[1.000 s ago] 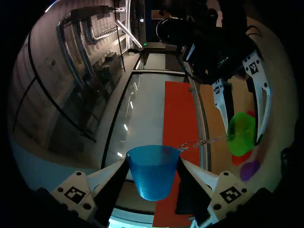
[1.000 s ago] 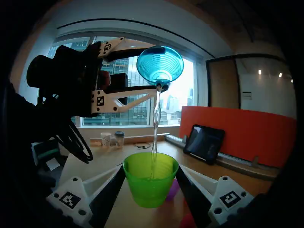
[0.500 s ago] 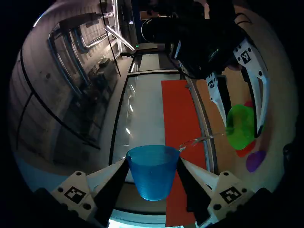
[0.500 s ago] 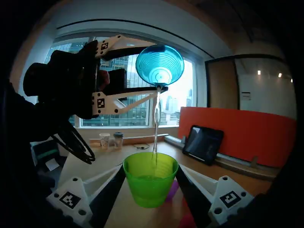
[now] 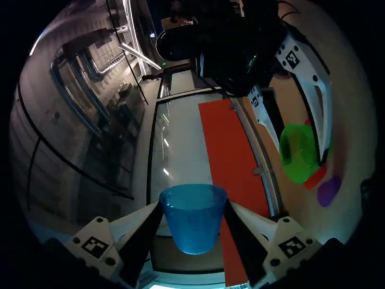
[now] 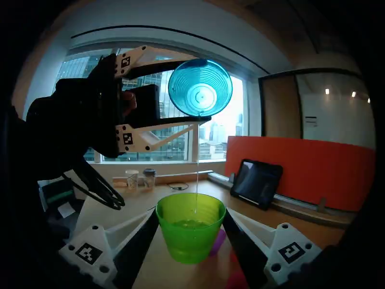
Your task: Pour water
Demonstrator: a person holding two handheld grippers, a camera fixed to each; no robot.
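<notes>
Two cups are held up, one in each pair of tongs. The left tongs (image 5: 193,206) pinch the blue cup (image 5: 193,227) from both sides, just under its top edge, so the cup sits right between the two fingers. In the right gripper view the blue cup is high up and tipped so far that you look straight into it. A very thin line of water (image 6: 197,164) drops from its lower edge into the green cup (image 6: 191,236). The right tongs (image 6: 191,213) squeeze the green cup between their two fingers. It stands upright, straight under the blue one and well apart from it, with a little water inside. A wooden table (image 6: 144,204) lies below, and I cannot tell if the green cup touches it. A dark hand (image 6: 82,120) holds the left tongs, but it is so dark that its shape is hard to make out. Something purple (image 6: 217,241) peeks out from behind the green cup. Most of it is hidden, so I cannot tell what it is. Farther back a dark tablet (image 6: 255,182) leans near a red wall (image 6: 313,166). Two small cups (image 6: 139,178) stand by the window (image 6: 226,130), too small to see well. In the left gripper view the room is dim and looks turned on its side.
</notes>
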